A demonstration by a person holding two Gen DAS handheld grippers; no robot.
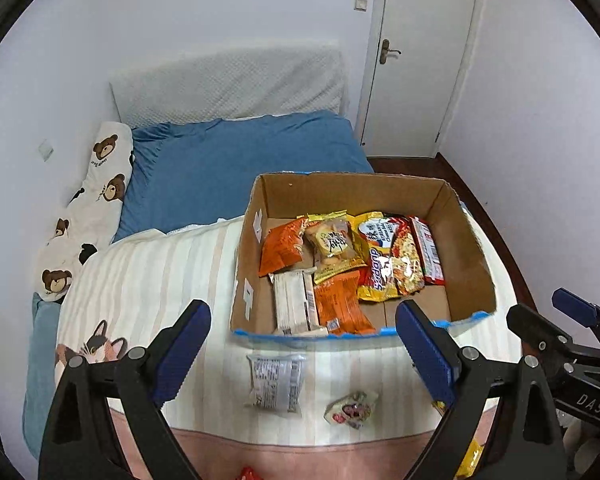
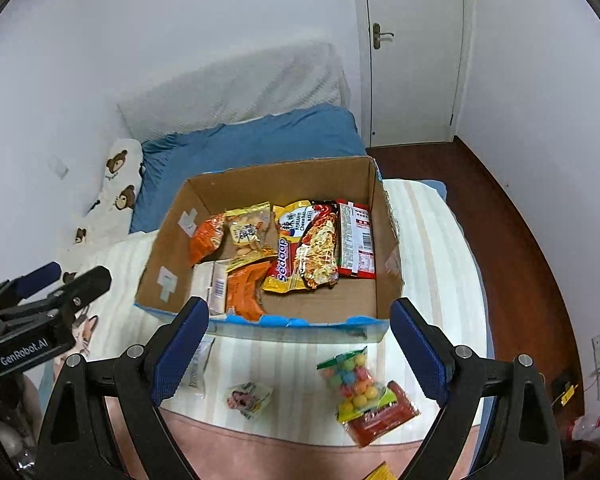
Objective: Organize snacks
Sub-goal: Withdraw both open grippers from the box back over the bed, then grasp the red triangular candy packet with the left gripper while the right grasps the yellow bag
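Left tongs [image 1: 302,354]: yours, released, empty.
Right tongs [image 2: 300,350]: released too.
Box [image 2: 384,240]: on the bed's [image 2: 440,264] near end, snacks inside.
Candy bag [image 2: 350,380]: perhaps gumballs, before the box.

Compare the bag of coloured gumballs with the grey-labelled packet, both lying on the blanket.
The gumball bag is clear, showing bright balls; the grey packet is silvery with printed text. The gumball bag overlaps a red packet; the grey packet lies alone. Both rest outside the cardboard box, ungripped.

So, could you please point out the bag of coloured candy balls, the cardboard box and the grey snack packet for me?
bag of coloured candy balls [image 2: 354,380], right wrist view, middle of the clear bag.
cardboard box [image 2: 284,178], right wrist view, inner far wall.
grey snack packet [image 1: 277,383], left wrist view, centre of its printed face.
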